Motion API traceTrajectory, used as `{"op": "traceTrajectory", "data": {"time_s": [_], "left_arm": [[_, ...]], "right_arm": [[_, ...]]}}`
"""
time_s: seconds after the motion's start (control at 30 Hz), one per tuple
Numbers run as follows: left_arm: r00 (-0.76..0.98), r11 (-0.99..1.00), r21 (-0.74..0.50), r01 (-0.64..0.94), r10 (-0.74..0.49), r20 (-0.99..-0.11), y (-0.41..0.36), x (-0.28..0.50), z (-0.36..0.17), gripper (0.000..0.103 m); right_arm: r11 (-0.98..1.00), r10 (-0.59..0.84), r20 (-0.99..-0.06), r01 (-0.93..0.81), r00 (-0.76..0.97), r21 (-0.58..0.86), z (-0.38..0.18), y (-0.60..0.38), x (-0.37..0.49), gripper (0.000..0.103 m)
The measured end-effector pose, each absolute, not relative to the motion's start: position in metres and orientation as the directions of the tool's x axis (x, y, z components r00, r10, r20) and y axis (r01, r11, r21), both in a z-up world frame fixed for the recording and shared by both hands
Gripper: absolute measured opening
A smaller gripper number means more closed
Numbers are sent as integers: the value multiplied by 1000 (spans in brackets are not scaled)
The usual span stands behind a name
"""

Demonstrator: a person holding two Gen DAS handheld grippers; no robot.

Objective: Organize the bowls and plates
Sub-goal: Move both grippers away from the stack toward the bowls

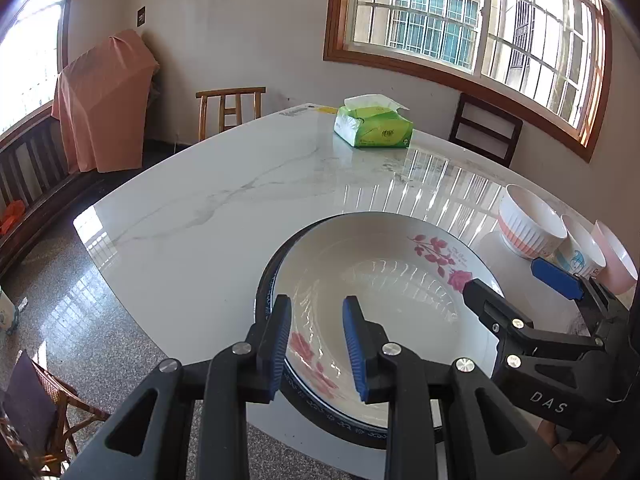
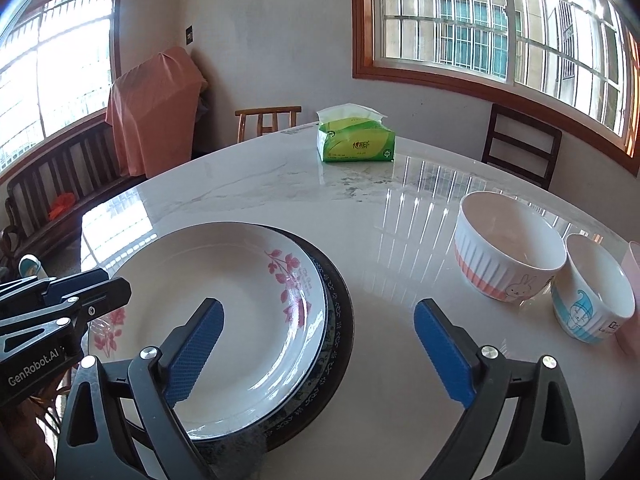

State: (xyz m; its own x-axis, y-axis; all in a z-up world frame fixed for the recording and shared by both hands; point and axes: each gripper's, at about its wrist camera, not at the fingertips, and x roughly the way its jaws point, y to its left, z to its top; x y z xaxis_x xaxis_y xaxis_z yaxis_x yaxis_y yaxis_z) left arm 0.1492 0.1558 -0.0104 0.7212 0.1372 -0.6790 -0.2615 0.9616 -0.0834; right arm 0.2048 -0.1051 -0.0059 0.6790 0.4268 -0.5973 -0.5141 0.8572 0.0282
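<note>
My left gripper (image 1: 316, 336) straddles the floral plate's (image 1: 384, 280) near rim on the counter (image 1: 224, 200), parted; only the right view shows my right gripper (image 2: 318, 354) released, bunny bowl (image 2: 508, 248) right.

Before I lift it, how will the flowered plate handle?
The flowered plate looks glazed, so probably slippery in the pads. It sits stacked on a dark plate, so it may slide. Likely rigid and breakable; the left gripper straddles its rim.

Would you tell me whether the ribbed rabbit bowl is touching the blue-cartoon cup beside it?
Cannot tell. In the right wrist view the rabbit bowl overlaps the cup, so no gap or contact shows; the left wrist view does the same.
</note>
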Motion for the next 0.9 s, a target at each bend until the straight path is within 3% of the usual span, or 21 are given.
{"op": "traceTrajectory", "data": {"time_s": [0.9], "left_arm": [[716, 993, 11, -118, 93, -692, 64, 148, -3, 27]], "right_arm": [[925, 366, -554, -356, 748, 131, -2, -198, 195, 98]]}}
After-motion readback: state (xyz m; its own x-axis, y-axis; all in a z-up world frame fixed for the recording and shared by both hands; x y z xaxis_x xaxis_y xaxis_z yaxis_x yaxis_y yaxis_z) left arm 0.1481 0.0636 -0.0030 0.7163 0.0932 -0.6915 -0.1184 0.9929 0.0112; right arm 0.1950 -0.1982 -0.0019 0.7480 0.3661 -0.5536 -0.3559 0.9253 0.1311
